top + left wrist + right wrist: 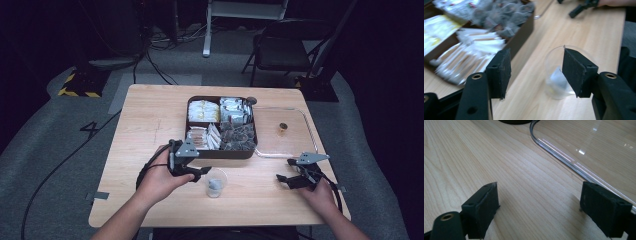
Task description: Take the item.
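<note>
A small clear plastic cup (216, 182) stands upright on the light wooden table (150, 150), near the front edge of the dark compartmented box of wrapped sachets (221, 127). A pale tea-bag-like sachet (556, 81) is seen lying inside the cup.

The left gripper (198, 173) is held just beside the cup, on the side away from the clear plastic tray (284, 131). Its jaws are spread apart with nothing between the pads; the cup is seen past them in the left gripper view, behind the right-hand pad. The right gripper (285, 178) is rested on the table on the other side of the cup, well apart from it, near the tray's front rim. Its jaws are also spread, with bare wood between them.

The step in hand is judged to be the release of the sachet into the cup. To do it well, the open jaws should be drawn straight back from the cup, so that the light cup is not clipped or tipped by the nearer pad. The jaws are best left spread until the rim is cleared. Should another sachet be fetched from the box, the cup should be passed wide.
</note>
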{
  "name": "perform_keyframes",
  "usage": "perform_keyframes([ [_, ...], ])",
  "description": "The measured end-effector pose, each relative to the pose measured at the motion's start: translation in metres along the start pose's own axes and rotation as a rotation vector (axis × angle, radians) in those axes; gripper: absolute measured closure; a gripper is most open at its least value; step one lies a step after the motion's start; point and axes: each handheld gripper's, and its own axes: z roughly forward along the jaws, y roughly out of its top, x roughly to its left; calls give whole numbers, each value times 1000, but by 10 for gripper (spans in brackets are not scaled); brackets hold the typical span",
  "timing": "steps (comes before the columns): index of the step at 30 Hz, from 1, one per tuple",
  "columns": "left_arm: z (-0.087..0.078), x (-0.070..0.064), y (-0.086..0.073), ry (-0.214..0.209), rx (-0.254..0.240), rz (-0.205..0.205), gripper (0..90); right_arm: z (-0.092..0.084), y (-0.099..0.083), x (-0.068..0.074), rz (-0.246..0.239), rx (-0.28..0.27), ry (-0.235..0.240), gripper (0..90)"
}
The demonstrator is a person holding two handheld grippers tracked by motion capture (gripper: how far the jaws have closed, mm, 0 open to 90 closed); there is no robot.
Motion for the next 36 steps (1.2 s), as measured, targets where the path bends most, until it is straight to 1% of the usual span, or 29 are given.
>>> perform_keyframes([
  [6,-15,21,-18,84,7,-54,375,0,1,0,2,1,-2,154],
  [8,-18,29,-26,113,17,-63,362,0,1,0,3,1,-2,154],
  [11,-21,37,-34,141,25,-64,348,0,1,0,3,1,-2,154],
  [12,-22,40,-39,145,27,-74,344,0,1,0,3,1,-2,154],
  [17,-25,50,-56,164,53,-77,333,0,1,0,3,1,-2,153],
  [18,-26,51,-60,166,55,-87,332,0,1,0,3,1,-2,153],
  [21,-29,56,-69,174,53,-100,330,0,1,0,3,1,-2,154],
  [24,-31,60,-79,199,70,-106,329,0,1,0,3,1,-2,154],
  [30,-35,72,-102,225,103,-138,319,0,1,0,3,1,-2,154],
  [32,-36,75,-109,229,116,-142,312,0,1,0,3,1,-2,154],
  [35,-37,80,-121,225,112,-179,309,0,1,0,2,1,-2,154],
  [36,-37,82,-124,226,112,-185,307,0,1,0,3,1,-2,154],
])
